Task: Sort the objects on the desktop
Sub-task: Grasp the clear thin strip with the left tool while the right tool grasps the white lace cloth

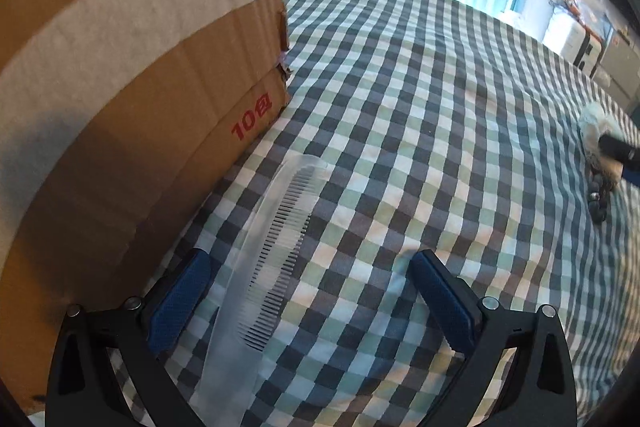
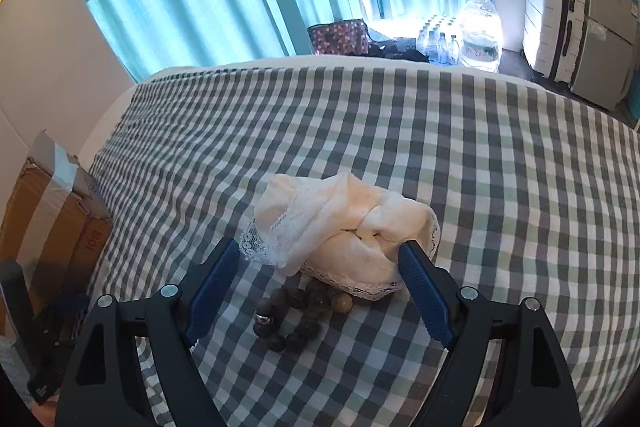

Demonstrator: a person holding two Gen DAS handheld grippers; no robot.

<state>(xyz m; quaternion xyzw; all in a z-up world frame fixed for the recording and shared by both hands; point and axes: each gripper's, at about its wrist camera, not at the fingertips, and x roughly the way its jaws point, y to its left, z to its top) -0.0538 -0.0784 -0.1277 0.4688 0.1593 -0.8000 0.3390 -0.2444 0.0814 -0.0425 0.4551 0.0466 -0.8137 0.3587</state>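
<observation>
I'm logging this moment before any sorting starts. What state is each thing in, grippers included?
left gripper: open, jaws astride the comb, not pressing it.
right gripper: open, holding nothing.
clear comb: flat on the checked cloth, beside the cardboard box.
white lace cloth: crumpled in a heap.
bead bracelet: lying loose before the heap.
cardboard box: taped; top out of view.

A translucent frosted comb [image 1: 276, 251] lies flat on the checked bed [image 1: 420, 115], teeth facing right, just beside a cardboard box [image 1: 132, 75]. Well apart from it sits a crumpled cream lace-trimmed cloth [image 2: 340, 227], bunched in a heap. A dark bead bracelet [image 2: 296, 315] (one silver bead, one lighter brown) lies curled just in front, touching the cloth's lace edge.
</observation>
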